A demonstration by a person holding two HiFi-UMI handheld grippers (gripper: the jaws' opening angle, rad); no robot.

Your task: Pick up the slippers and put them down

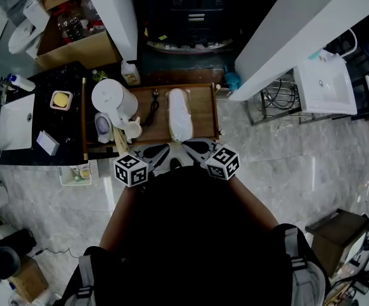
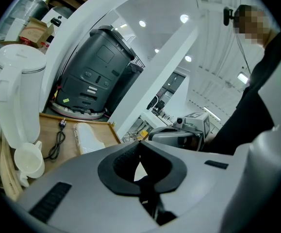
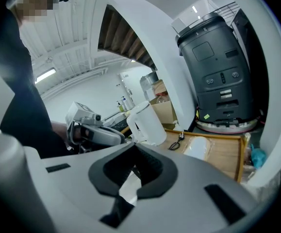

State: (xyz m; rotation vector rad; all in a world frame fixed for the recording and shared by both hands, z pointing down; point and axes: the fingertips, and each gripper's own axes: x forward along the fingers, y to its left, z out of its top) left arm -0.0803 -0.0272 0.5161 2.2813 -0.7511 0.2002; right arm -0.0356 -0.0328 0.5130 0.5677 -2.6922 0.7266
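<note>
A pair of white slippers [image 1: 179, 113] in a clear wrapper lies on the wooden tray table [image 1: 203, 110]. It also shows in the left gripper view as the slippers [image 2: 88, 137] and in the right gripper view as the slippers [image 3: 198, 147]. My left gripper [image 1: 155, 153] and right gripper [image 1: 197, 149] hover side by side at the table's near edge, short of the slippers. Both are shut with nothing between the jaws. In their own views the left gripper [image 2: 139, 147] and right gripper [image 3: 134, 152] show closed black pads.
A white kettle [image 1: 112, 97] and a white cup [image 1: 132, 129] stand on the table's left part, with a black power cable [image 1: 152, 109] beside the slippers. A dark machine [image 3: 220, 72] stands behind the table. A black counter with a sink [image 1: 15, 121] lies to the left.
</note>
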